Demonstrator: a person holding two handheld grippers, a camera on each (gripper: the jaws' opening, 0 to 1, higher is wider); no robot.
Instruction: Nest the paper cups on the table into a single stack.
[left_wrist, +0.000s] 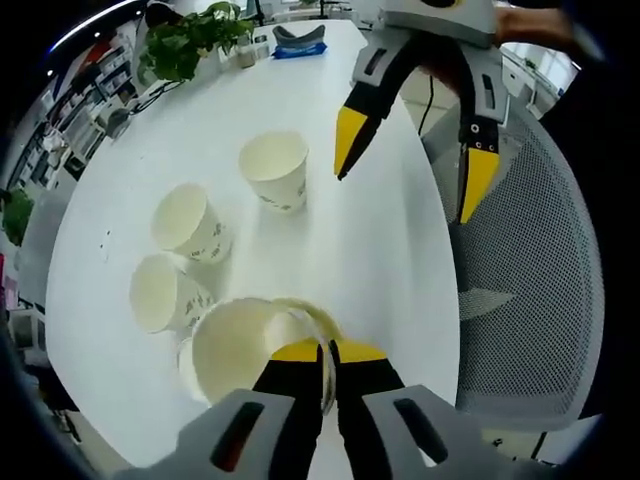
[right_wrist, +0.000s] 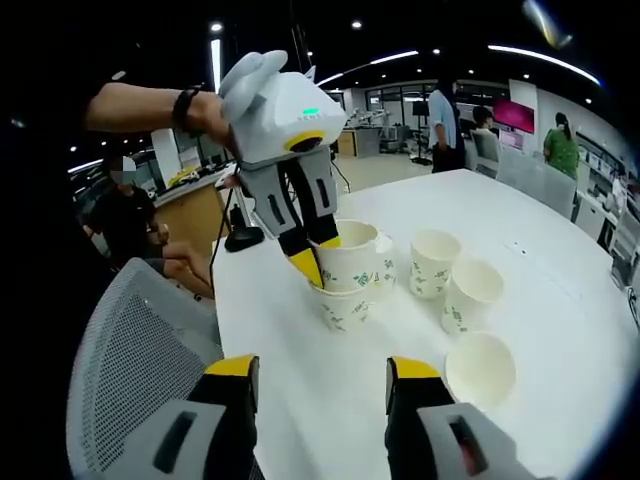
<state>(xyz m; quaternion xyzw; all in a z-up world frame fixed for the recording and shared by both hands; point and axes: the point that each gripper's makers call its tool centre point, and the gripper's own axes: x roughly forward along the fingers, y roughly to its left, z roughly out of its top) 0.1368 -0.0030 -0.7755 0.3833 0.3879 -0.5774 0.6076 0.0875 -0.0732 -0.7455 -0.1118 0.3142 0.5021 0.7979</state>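
Nested white cups (right_wrist: 348, 268) (leaf-printed); three cups (right_wrist: 470, 290) upright nearby.

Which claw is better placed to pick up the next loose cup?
Probably right: the right claw is open and free near the loose cups, while the left claw is shut on the cup stack.

Paper cups: five in all. Two nested as a stack (right_wrist: 345, 275), upper within lower; three standing singly (right_wrist: 433, 262) (right_wrist: 468, 293) (right_wrist: 480, 369).
Table, white: one (right_wrist: 560, 290).
Mesh-backed chair: one (right_wrist: 125, 340).
Potted plant: one (left_wrist: 190, 40).
Grippers: two (left_wrist: 327, 362) (right_wrist: 322, 380).
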